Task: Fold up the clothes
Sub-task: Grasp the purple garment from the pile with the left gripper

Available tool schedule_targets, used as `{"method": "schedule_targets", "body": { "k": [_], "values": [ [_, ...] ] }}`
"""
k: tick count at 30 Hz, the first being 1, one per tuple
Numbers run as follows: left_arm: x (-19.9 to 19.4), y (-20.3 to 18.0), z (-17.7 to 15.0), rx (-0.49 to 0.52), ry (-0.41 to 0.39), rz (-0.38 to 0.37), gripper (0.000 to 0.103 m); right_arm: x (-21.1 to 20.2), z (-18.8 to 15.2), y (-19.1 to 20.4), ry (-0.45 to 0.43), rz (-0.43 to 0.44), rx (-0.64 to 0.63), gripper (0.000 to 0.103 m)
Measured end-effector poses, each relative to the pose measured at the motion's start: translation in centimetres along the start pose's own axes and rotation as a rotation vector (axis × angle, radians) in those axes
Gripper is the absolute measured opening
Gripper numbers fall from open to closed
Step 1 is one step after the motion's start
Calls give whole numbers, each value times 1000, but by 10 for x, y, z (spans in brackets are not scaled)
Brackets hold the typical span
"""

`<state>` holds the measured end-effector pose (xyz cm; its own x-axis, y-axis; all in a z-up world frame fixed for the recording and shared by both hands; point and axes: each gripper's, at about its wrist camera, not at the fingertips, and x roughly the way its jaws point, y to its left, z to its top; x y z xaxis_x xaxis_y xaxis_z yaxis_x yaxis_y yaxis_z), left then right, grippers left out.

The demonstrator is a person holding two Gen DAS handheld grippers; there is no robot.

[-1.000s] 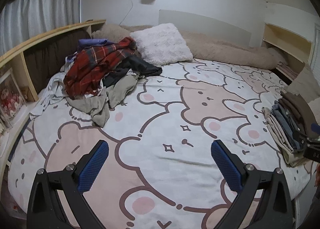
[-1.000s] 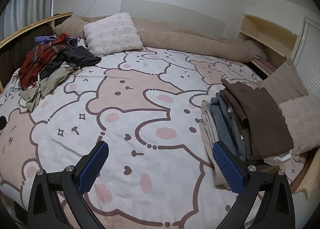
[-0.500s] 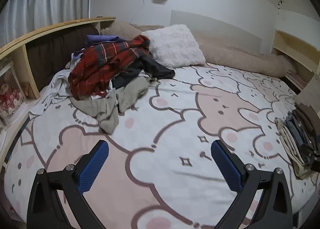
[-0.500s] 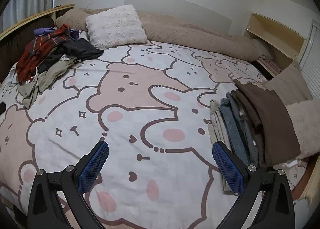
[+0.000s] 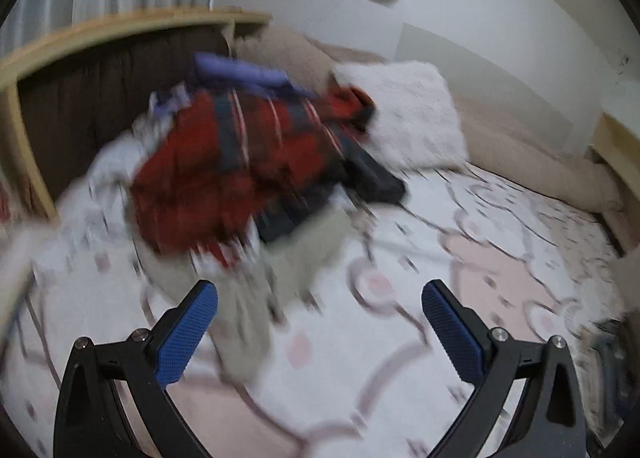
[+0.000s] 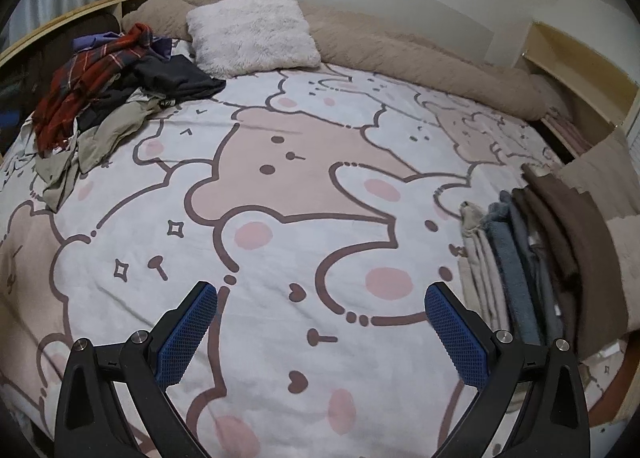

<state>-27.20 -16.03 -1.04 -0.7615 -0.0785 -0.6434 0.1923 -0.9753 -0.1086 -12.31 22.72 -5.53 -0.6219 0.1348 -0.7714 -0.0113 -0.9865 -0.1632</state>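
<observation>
A heap of unfolded clothes lies at the bed's left side, topped by a red plaid shirt (image 5: pixel 240 165) (image 6: pixel 80 85) with a dark garment (image 5: pixel 372 177) (image 6: pixel 176 75) and an olive-beige piece (image 5: pixel 248 310) (image 6: pixel 104 137) under it. The left wrist view is motion-blurred. My left gripper (image 5: pixel 320 312) hangs open just short of the heap, its fingers empty. My right gripper (image 6: pixel 320 314) is open and empty above the bear-print bedspread (image 6: pixel 304 193). A stack of folded clothes (image 6: pixel 532 258), brown on top, sits at the bed's right edge.
A white fluffy pillow (image 6: pixel 252 31) (image 5: pixel 408 113) and a long beige bolster (image 6: pixel 420 57) line the head of the bed. A wooden shelf frame (image 5: pixel 120 29) runs along the left, another shelf (image 6: pixel 580 69) on the right. Beige cushions (image 6: pixel 600 177) sit behind the folded stack.
My left gripper has swung left and moved in close to the heap of unfolded clothes, blurring its view. My right gripper has crept forward over the bedspread. Both stay open.
</observation>
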Motion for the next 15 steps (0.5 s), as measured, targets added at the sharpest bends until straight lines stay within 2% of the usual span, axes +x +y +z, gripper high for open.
{"method": "schedule_targets", "body": {
  "k": [2,4,10,15],
  "values": [
    [19,-1,25,35,-37,43,103,10,2,0,25,24,18,103],
    [39,1,49,50,-53,38,103,18,4,0,43,30,22,103],
    [90,10,105,6,-128,-107,96,44,7,-4,83,12,27,103],
    [125,7,127,24,-160,-112,93,63,5,-7,131,1,34,103]
  ]
}}
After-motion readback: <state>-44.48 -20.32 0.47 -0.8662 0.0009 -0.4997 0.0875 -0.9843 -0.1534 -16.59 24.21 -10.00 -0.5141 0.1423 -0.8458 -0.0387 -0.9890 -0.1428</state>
